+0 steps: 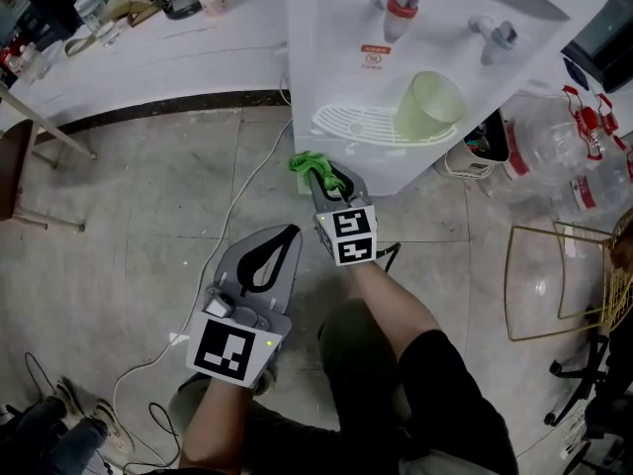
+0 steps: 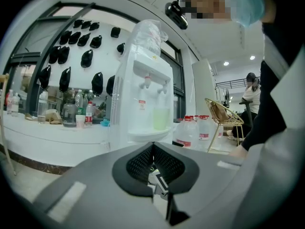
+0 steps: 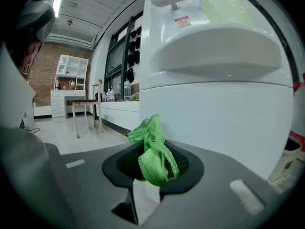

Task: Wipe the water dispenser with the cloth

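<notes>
The white water dispenser (image 1: 415, 57) stands on the floor ahead, with a red tap, a grey tap and a pale green cup (image 1: 429, 107) on its drip tray. My right gripper (image 1: 318, 169) is shut on a bunched green cloth (image 1: 310, 165), close to the dispenser's lower left front. In the right gripper view the cloth (image 3: 153, 151) hangs from the right gripper (image 3: 151, 144), with the dispenser's front panel (image 3: 224, 109) just beyond. My left gripper (image 1: 284, 232) is shut and empty, lower and further back. In the left gripper view the left gripper (image 2: 153, 146) faces the dispenser (image 2: 145, 104) from a distance.
A white counter (image 1: 148, 47) with cups and bottles runs along the left behind the dispenser. Large water bottles (image 1: 564, 156) and a gold wire chair (image 1: 569, 275) stand to the right. White cables (image 1: 237, 181) trail across the tiled floor. A person (image 2: 250, 99) stands at the far right.
</notes>
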`<state>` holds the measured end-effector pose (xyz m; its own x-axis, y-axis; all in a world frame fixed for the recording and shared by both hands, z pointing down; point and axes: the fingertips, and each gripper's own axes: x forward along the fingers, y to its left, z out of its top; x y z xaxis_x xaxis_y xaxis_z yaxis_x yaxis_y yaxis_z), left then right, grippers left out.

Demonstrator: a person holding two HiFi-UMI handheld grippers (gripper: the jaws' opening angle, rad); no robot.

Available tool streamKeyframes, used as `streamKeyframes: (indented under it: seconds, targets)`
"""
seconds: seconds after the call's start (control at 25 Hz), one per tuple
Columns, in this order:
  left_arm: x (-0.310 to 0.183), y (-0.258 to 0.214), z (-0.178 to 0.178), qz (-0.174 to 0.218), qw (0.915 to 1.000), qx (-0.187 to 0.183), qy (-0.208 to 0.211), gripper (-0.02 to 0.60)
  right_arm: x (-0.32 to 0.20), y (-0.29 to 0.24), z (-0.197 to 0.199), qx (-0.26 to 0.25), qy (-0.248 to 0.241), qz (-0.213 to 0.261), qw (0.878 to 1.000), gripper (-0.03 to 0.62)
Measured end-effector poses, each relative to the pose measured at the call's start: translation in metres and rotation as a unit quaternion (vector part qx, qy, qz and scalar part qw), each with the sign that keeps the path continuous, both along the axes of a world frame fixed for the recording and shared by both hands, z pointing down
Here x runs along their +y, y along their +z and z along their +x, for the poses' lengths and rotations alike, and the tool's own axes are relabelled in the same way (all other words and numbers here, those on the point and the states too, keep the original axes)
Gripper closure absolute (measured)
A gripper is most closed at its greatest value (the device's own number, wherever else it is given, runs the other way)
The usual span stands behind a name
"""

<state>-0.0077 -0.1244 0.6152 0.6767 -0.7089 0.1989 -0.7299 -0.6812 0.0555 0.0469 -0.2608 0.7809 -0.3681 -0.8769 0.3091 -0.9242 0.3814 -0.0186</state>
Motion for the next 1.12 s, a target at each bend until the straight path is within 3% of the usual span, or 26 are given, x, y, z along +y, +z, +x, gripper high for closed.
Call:
streamKeyframes:
  seconds: [0.16,0.48,0.84,0.96,1.12]
  targets:
    - [0.000,0.004,0.009,0.000,1.0000,-0.001,0.010,0.580,0.007,0.005,0.039,0.013,0.029,-0.003,0.999,0.487]
    - [-0.002,0.008,0.029,-0.003,0.9995,-0.002,0.031,0.580,0.023,0.022,0.163,0.051,0.124,-0.020,0.991,0.487]
    - [0.002,0.015,0.031,-0.006,0.9993,-0.016,0.034,0.580,0.045,0.035,0.289,0.056,0.268,-0.045,0.961,0.488]
    - [0.002,0.017,0.031,-0.006,0.9992,-0.021,0.034,0.580,0.054,0.036,0.302,0.049,0.289,-0.048,0.955,0.490]
    - [0.001,0.016,0.028,-0.004,0.9992,-0.023,0.031,0.579,0.064,0.037,0.262,0.044,0.230,-0.045,0.971,0.490]
